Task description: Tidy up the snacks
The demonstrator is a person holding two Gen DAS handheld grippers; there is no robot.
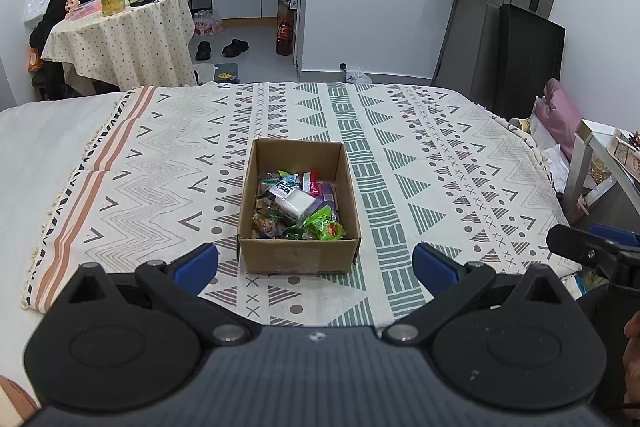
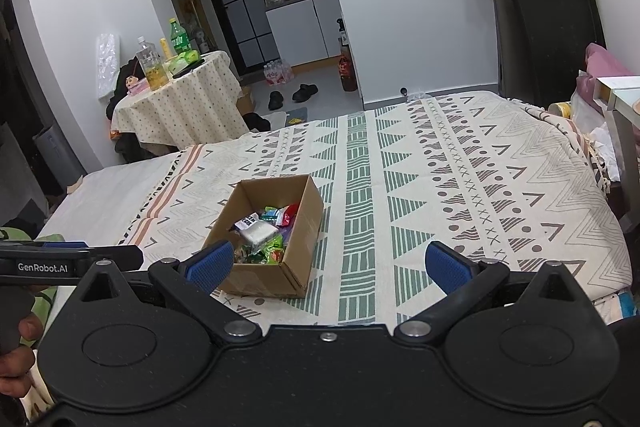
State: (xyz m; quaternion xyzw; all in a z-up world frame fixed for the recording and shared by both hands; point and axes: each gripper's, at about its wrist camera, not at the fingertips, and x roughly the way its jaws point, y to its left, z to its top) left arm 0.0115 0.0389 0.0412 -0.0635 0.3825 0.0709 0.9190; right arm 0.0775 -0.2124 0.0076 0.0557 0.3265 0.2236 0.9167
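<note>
Here, on patterned blanket (image 1: 420, 131): open cardboard box (image 1: 298, 259) filled with snack packets (image 1: 298, 203). Nearer, left gripper (image 1: 315, 261) and right gripper (image 2: 330, 265), jaws spread wide, holding nothing.

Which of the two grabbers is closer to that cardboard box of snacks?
Left, it seems. The left gripper faces the cardboard box head-on, just short of it. The right gripper sits off to the box's right side, both open.
</note>
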